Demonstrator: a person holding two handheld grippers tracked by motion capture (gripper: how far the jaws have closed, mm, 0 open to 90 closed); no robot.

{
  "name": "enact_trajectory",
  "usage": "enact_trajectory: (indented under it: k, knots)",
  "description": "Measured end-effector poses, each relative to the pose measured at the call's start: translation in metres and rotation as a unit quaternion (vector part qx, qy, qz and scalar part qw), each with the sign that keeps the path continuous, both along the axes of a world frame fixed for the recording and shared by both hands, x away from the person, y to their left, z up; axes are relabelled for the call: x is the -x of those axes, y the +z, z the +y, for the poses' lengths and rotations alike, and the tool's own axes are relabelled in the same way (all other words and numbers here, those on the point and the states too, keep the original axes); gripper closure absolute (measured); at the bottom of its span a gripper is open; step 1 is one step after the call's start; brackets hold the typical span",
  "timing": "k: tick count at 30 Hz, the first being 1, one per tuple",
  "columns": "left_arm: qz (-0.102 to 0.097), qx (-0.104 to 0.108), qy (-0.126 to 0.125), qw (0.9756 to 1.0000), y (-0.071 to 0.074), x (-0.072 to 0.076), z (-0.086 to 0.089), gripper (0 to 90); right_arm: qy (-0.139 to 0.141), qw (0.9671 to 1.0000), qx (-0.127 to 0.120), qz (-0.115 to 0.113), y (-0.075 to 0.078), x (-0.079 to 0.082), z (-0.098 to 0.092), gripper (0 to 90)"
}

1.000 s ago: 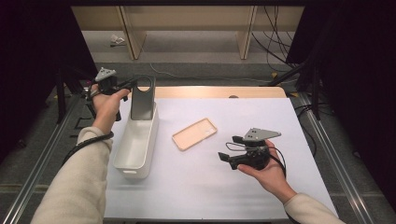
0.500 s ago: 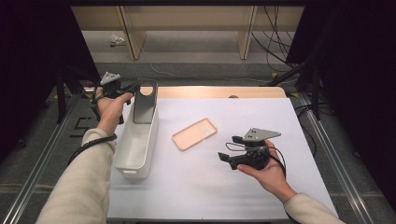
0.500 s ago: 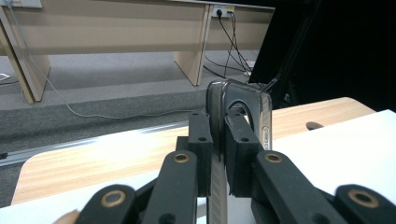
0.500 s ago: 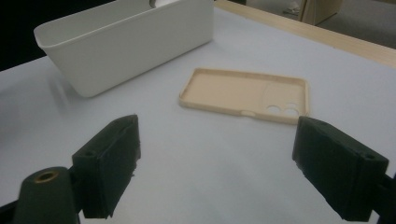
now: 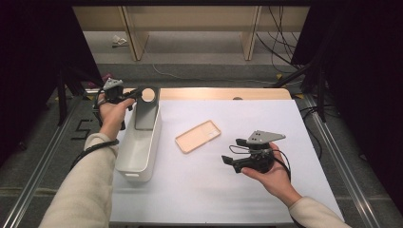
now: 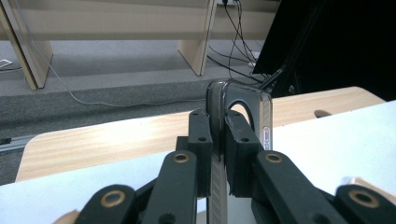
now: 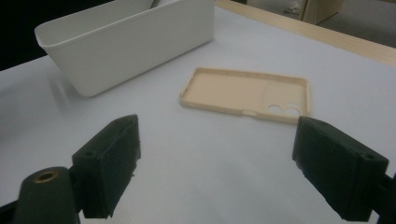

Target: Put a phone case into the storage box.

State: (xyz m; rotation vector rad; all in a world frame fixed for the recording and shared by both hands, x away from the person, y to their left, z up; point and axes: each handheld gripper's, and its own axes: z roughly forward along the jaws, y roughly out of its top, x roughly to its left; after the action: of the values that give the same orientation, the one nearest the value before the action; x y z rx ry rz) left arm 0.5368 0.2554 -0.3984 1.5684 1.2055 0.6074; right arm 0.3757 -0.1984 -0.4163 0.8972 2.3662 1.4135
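Fingers of our left gripper pinch the grey case upright over the bin at the surface's left edge, probably clear of its floor. Right gripper rests spread near the tan case. Next we lower and release.

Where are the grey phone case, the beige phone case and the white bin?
grey phone case (image 5: 146,111), high view, its flat back.
beige phone case (image 5: 197,136), high view, its inner face.
white bin (image 5: 124,167), high view, its near rim.
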Motion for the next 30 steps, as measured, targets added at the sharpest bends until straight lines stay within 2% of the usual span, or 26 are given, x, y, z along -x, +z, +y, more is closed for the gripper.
enact_trajectory:
  k: [30]
  knots:
    - [0.022,-0.007,0.018,0.9996,-0.012,-0.002,0.009,79.4,0.003,1.0000,0.000,0.002,0.000,0.000,0.001,16.0]
